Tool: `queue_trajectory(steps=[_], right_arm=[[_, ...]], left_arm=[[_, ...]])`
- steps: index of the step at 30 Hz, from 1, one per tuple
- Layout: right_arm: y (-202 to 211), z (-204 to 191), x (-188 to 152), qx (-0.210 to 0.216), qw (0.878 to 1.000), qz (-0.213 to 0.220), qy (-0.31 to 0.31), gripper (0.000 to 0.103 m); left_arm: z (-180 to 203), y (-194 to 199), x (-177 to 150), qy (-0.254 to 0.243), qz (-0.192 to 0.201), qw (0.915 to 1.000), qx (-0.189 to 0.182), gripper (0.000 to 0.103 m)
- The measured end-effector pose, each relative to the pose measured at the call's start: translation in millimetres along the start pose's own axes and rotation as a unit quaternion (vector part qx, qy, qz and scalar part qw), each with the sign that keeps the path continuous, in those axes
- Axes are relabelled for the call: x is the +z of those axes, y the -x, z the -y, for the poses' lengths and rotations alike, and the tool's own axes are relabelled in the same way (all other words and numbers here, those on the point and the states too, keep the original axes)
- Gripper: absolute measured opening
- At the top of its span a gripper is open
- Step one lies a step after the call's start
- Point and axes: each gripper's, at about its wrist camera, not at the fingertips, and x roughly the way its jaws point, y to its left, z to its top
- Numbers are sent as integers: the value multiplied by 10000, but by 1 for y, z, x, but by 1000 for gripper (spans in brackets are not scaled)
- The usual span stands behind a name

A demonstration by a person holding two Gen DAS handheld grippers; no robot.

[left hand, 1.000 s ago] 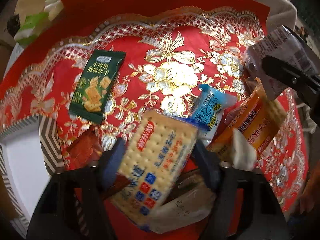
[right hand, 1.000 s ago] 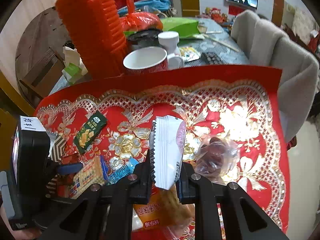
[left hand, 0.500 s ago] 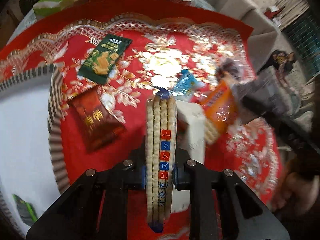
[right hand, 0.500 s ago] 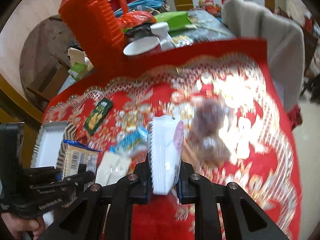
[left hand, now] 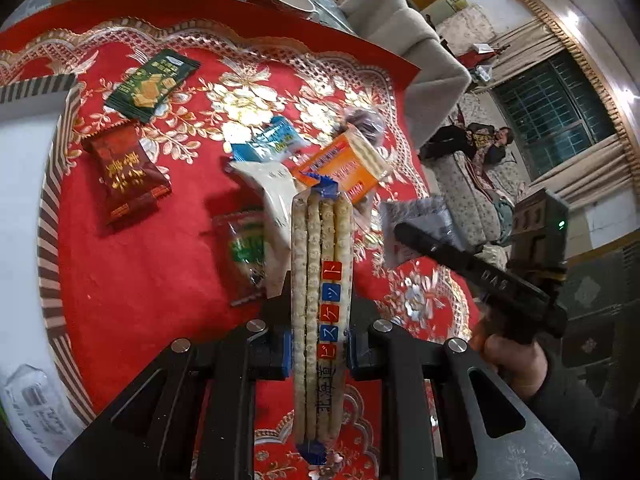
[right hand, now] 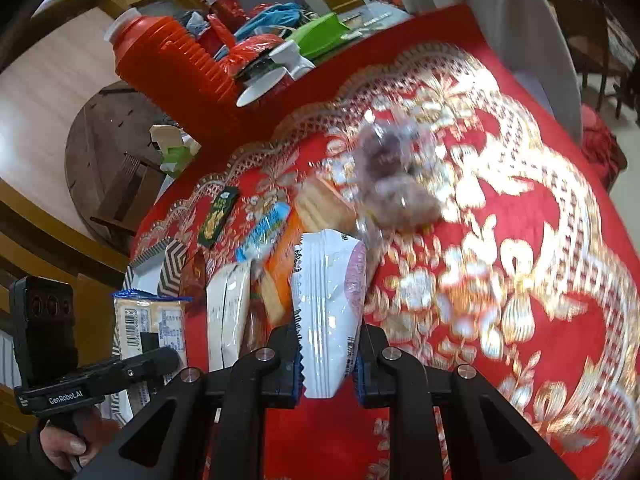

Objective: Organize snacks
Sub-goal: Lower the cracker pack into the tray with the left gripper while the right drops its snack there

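My left gripper (left hand: 318, 350) is shut on a clear cracker pack (left hand: 320, 292), held edge-on above the red cloth. My right gripper (right hand: 326, 364) is shut on a white snack packet (right hand: 326, 312), also lifted; it shows at the right of the left wrist view (left hand: 416, 228). The cracker pack shows at the left of the right wrist view (right hand: 150, 324). On the cloth lie a green packet (left hand: 152, 84), a dark red packet (left hand: 126, 174), a blue packet (left hand: 268, 140), an orange cracker pack (left hand: 344, 164), a white packet (left hand: 276, 196) and a small red-green packet (left hand: 244, 252).
A white box with a striped rim (left hand: 52, 208) stands at the left of the cloth, a packet inside its near end. A clear bag of dark snacks (right hand: 396, 176) lies mid-cloth. A red ribbed jug (right hand: 172, 68), cups and bags stand beyond the cloth's far edge.
My left gripper closed on the cracker pack, lifted it and turned it edge-on. My right gripper, still holding the white packet, swung and tilted to the right.
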Motion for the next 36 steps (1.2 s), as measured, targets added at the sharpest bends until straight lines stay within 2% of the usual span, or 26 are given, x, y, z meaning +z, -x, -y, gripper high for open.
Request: queue_trajectory(steps=[3, 7, 11, 14, 15, 20, 24, 32, 36], right_arm=[[0, 1, -18, 54, 9999, -114, -101, 17], [-5, -9, -32, -200, 9993, -313, 34, 17], [-4, -17, -39, -272, 9988, -368, 154, 17], [-5, -28, -42, -313, 9983, -368, 330, 17], [-4, -31, -43, -315, 9981, -367, 373, 17], [-2, -44, -46, -383, 9973, -310, 553, 17], [3, -53, -46, -400, 9966, -267, 665, 17], [4, -81, -51, -345, 9952, -243, 879, 17], [-3, -100, -55, -304, 9941, -276, 999, 17]], left_arm=[[2, -1, -4, 10, -35, 10000, 51, 18], [1, -1, -11, 57, -60, 9997, 238, 18], [-1, 6, -20, -67, -49, 9923, 1237, 18], [4, 22, -19, -193, 220, 9780, 2065, 18], [5, 28, -19, -210, 300, 9743, 2224, 18], [13, 59, -17, -277, 809, 9453, 3148, 18], [6, 75, -21, -251, 986, 9338, 3429, 18], [-12, 90, -27, -76, 980, 9302, 3537, 18], [-21, 101, -30, -37, 1000, 9337, 3438, 20]])
